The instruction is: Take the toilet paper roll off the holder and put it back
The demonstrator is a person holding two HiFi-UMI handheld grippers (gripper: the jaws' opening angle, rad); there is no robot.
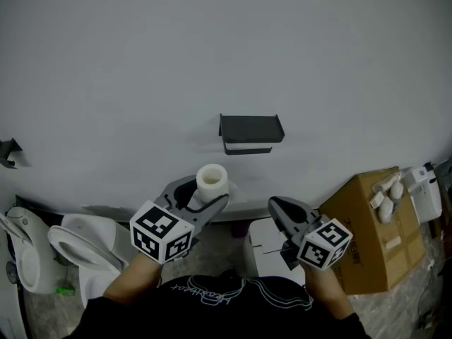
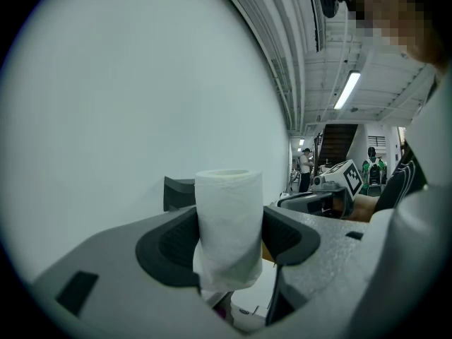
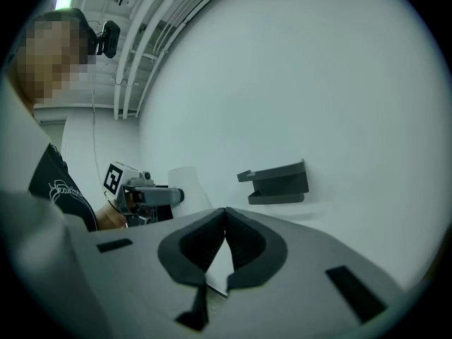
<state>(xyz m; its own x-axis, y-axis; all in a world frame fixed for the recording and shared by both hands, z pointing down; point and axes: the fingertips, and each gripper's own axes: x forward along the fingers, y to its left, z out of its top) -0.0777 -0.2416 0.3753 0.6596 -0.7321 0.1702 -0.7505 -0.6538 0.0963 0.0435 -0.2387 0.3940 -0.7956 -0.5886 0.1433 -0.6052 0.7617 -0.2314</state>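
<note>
A white toilet paper roll [image 1: 211, 182] stands upright between the jaws of my left gripper [image 1: 200, 196], which is shut on it; the left gripper view shows the roll [image 2: 227, 228] pressed between both pads. The dark holder [image 1: 250, 133] is fixed to the white wall, above and to the right of the roll, with nothing on it. My right gripper [image 1: 284, 212] hovers below the holder with its jaws shut and nothing between them. In the right gripper view the holder [image 3: 277, 182] is ahead to the right and the roll [image 3: 189, 188] at left.
A toilet [image 1: 81, 242] stands at the lower left. A cardboard box [image 1: 367, 224] with white items on top sits at the right. A white box [image 1: 267, 249] lies on the floor below the right gripper.
</note>
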